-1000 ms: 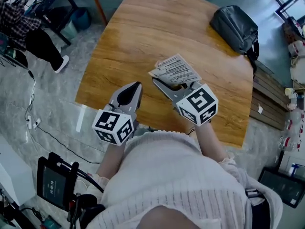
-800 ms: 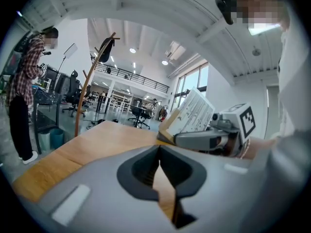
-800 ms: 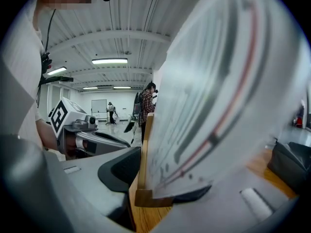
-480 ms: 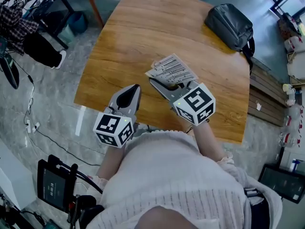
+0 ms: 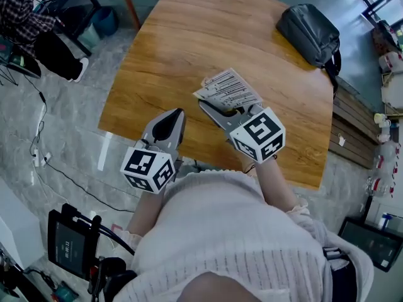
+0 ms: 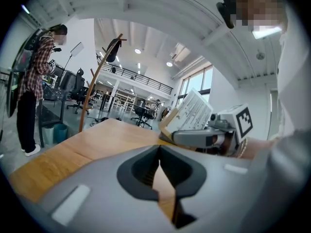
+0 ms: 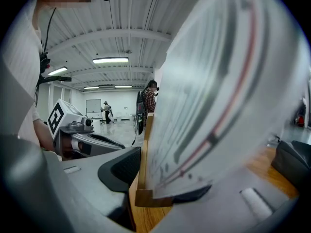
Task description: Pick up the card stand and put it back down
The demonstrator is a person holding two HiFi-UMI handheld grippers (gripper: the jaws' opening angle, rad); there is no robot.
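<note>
The card stand (image 5: pixel 230 90) is a small wooden base with a printed white card standing in it, over the near middle of the wooden table (image 5: pixel 189 43). My right gripper (image 5: pixel 223 109) is shut on it. In the right gripper view the wooden base (image 7: pixel 145 188) sits between the two jaws, and the card (image 7: pixel 218 96) fills the right half of that view. I cannot tell whether the base touches the table. My left gripper (image 5: pixel 178 113) is shut with nothing in it, just left of the stand near the table's front edge. From the left gripper (image 6: pixel 158 149) the stand (image 6: pixel 187 113) shows to the right.
A black bag (image 5: pixel 312 36) lies at the table's far right corner. A person in a plaid shirt (image 5: pixel 31 24) stands by desks at the far left. A wooden coat rack (image 6: pixel 97 76) rises beyond the table. A tablet on a stand (image 5: pixel 69 244) is beside me on the floor.
Only the head view has shifted a little. The right gripper keeps its hold on the card stand, and both grippers stay about where they were.
</note>
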